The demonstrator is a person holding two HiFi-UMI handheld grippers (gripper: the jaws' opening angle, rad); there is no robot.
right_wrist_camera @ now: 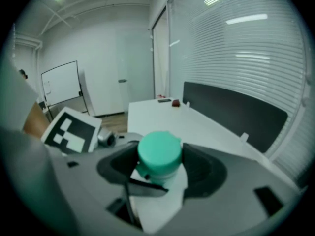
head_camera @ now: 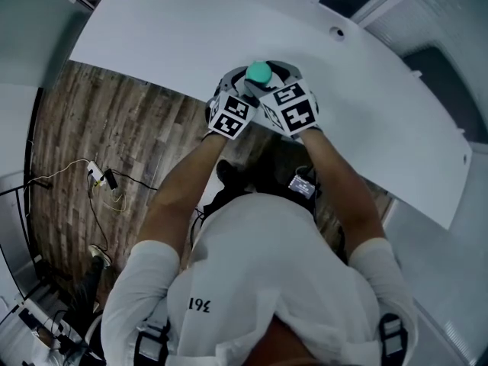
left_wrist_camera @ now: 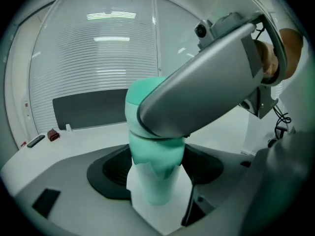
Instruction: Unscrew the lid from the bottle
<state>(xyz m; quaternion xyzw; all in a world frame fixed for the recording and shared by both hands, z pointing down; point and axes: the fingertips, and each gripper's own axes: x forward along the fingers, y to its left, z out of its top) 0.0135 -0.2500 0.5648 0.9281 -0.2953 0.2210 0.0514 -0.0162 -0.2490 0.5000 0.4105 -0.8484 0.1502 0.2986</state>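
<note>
Bracing above surface's [head_camera: 191, 44] near edge: left tongs [left_wrist_camera: 157, 181] pinch bottle [left_wrist_camera: 156, 154], right tongs [right_wrist_camera: 158, 171] clamp lid [right_wrist_camera: 158, 150]; next, probably a counter-twist.

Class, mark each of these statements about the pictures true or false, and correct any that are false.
1. The lid is green. True.
2. The left gripper is empty. False: it is shut on the body of the bottle.
3. The right gripper has its jaws closed on the lid. True.
4. The floor is carpeted. False: it is wooden planks.
5. The two grippers are held far apart. False: they meet at the bottle, close together.
</note>
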